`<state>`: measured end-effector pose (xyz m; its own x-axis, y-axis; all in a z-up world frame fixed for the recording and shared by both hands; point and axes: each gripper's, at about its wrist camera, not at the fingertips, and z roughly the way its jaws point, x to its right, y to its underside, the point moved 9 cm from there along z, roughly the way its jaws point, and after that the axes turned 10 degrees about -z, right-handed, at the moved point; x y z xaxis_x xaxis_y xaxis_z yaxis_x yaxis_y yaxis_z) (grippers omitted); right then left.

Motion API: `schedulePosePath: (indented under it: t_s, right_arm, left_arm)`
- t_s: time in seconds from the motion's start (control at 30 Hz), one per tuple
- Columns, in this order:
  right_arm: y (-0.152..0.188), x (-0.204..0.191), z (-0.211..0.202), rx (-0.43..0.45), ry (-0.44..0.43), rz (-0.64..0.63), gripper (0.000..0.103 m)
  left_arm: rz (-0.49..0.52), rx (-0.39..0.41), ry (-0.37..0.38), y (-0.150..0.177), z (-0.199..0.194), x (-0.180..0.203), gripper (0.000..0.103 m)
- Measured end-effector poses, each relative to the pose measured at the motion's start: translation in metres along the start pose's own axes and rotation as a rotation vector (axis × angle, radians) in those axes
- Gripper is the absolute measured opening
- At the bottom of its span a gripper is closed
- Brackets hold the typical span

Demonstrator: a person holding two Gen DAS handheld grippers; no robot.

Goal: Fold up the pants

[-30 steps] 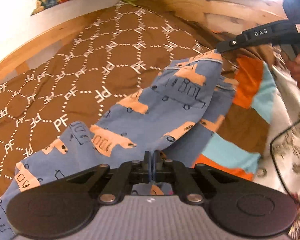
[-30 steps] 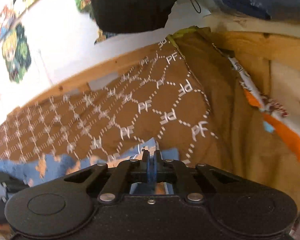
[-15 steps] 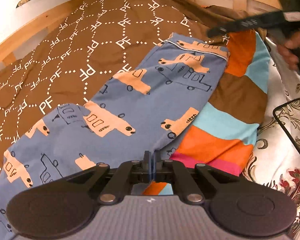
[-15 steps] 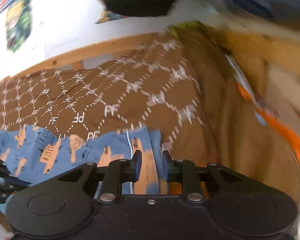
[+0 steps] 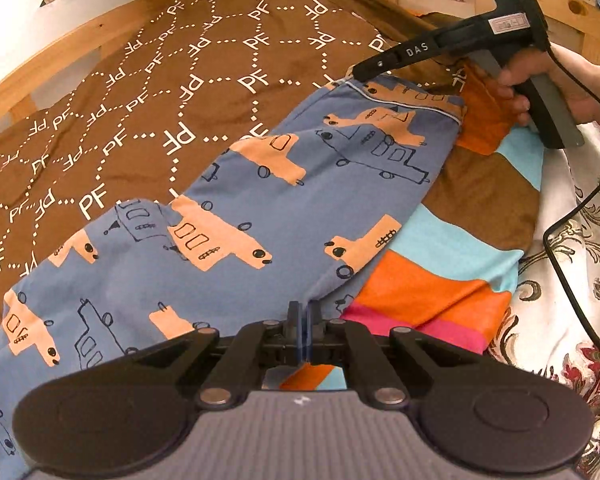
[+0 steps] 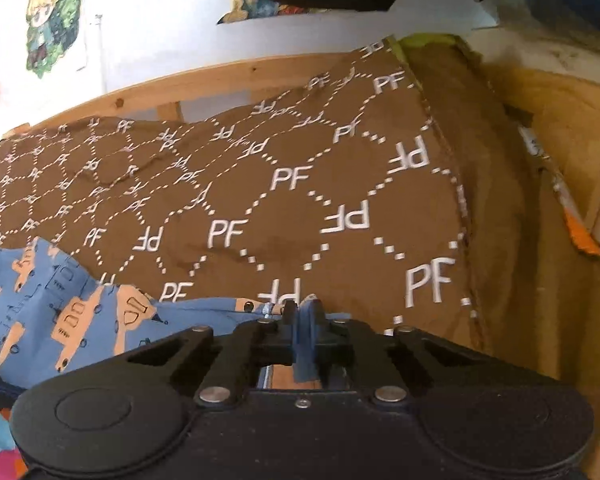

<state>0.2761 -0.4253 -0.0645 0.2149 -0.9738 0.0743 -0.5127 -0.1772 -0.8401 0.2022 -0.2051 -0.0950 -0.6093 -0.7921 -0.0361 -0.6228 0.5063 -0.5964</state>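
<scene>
Pants fill my left view, blue with orange trucks, lying flat from seven o'clock up to one o'clock across a brown blanket and a striped blanket of orange, turquoise, brown and pink. My left gripper is shut on their near edge at six o'clock. At one o'clock my right gripper, marked "DAS", has its tip at the waistband corner, and my right hand is round the handle. A black cable crosses a white flowered cloth at three o'clock. White "PF" letters in dotted hexagons cover the brown blanket. A wooden bed frame runs behind.

From my right view, the right gripper has just snapped closed and pinches the waistband at six o'clock; the pants trail to nine o'clock. Cartoon stickers hang on the white wall at eleven o'clock.
</scene>
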Motion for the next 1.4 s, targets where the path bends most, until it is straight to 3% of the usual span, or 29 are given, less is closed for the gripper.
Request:
schedulePosePath:
  t_s: [0.3, 0.37, 0.4, 0.43, 0.5, 0.57, 0.67, 0.77, 0.9, 0.93, 1.0, 1.03, 1.13, 1.2, 1.3, 1.37, 1.4]
  right_arm:
    - [0.005, 0.011, -0.002, -0.006, 0.084, -0.01, 0.005]
    - [0.007, 0.014, -0.002, -0.004, 0.092, -0.002, 0.02]
    - [0.007, 0.016, -0.004, -0.004, 0.09, 0.015, 0.026]
    - [0.006, 0.019, -0.008, -0.01, 0.081, 0.032, 0.037]
    - [0.006, 0.02, -0.023, -0.01, 0.075, 0.036, 0.043]
    - [0.014, 0.017, -0.038, -0.045, 0.101, -0.01, 0.048]
    - [0.031, 0.008, -0.048, -0.119, 0.099, -0.031, 0.057]
    - [0.045, -0.001, -0.051, -0.175, 0.102, -0.015, 0.054]
    - [0.048, -0.014, -0.056, -0.186, 0.072, 0.014, 0.048]
    - [0.05, -0.017, -0.054, -0.198, 0.064, 0.016, 0.033]
    - [0.052, -0.02, -0.053, -0.197, 0.119, -0.038, 0.013]
    - [0.052, -0.02, -0.054, -0.203, 0.152, -0.07, 0.007]
    - [0.047, -0.016, -0.063, -0.203, 0.185, -0.086, 0.005]
    - [0.05, -0.02, -0.062, -0.202, 0.172, -0.113, 0.012]
    - [0.051, -0.019, -0.062, -0.172, 0.192, -0.113, 0.032]
    - [0.04, -0.02, -0.071, -0.099, 0.228, -0.122, 0.068]
    - [0.032, -0.022, -0.075, -0.051, 0.269, -0.137, 0.075]
  left_arm:
    - [-0.001, 0.002, 0.005, 0.003, 0.001, -0.001, 0.003]
    - [-0.01, -0.006, 0.022, 0.003, 0.001, -0.001, 0.008]
    - [-0.024, -0.006, 0.03, 0.003, 0.0, -0.002, 0.018]
    - [-0.042, -0.008, 0.042, 0.003, -0.001, -0.003, 0.036]
    - [-0.082, 0.009, 0.067, 0.003, -0.008, -0.005, 0.052]
    - [-0.104, 0.03, 0.083, 0.002, -0.016, -0.004, 0.052]
    - [-0.135, 0.055, 0.065, 0.007, -0.026, -0.01, 0.061]
    - [-0.185, 0.06, 0.006, 0.016, -0.032, -0.025, 0.064]
    - [-0.268, 0.045, -0.069, 0.029, -0.035, -0.051, 0.064]
    - [-0.291, 0.039, -0.076, 0.033, -0.035, -0.057, 0.064]
    - [-0.318, 0.028, -0.097, 0.04, -0.035, -0.067, 0.064]
    - [-0.327, 0.023, -0.117, 0.042, -0.035, -0.072, 0.064]
    - [-0.349, 0.021, -0.119, 0.05, -0.038, -0.08, 0.066]
    - [-0.359, 0.009, -0.122, 0.057, -0.039, -0.085, 0.068]
    - [-0.382, 0.009, -0.126, 0.063, -0.043, -0.093, 0.068]
    - [-0.401, 0.036, -0.133, 0.062, -0.051, -0.099, 0.068]
    - [-0.411, 0.051, -0.141, 0.06, -0.055, -0.103, 0.07]
